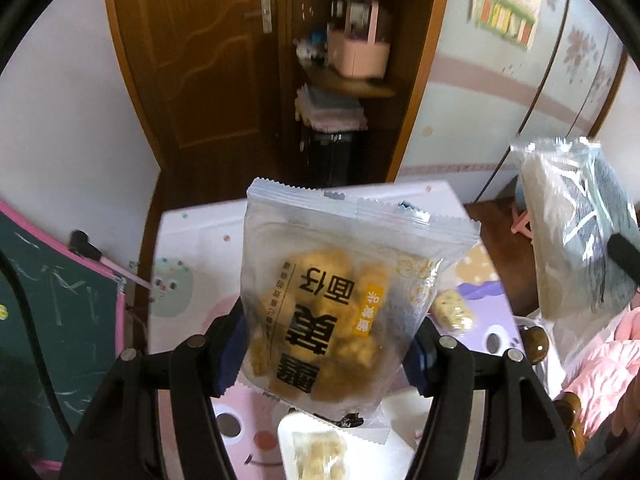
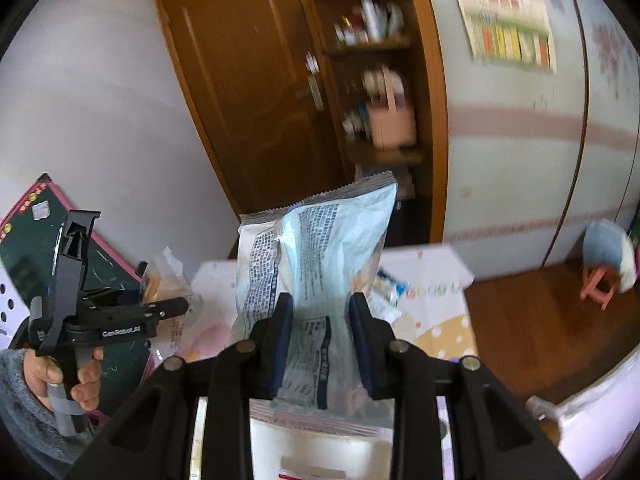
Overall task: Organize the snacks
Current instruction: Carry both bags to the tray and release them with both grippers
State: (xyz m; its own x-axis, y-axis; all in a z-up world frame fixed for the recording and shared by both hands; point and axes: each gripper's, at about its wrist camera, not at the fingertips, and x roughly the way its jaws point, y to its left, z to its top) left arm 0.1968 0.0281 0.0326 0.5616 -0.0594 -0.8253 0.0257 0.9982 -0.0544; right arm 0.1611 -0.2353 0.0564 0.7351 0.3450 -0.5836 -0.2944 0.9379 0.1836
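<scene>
Stock in hand: my left claw (image 1: 328, 344) clenches a clear pastry packet (image 1: 340, 300); my right claw (image 2: 322, 344) is clamped on a pale blue snack bag (image 2: 316, 252); both hang above the cartoon-print desk (image 1: 188, 232). Neither is stowed, so I judge sorting barely underway. More packets (image 2: 390, 288) lie on the desk, sharp only from the right wrist; the left-wrist view alone shows the pastry label.
</scene>
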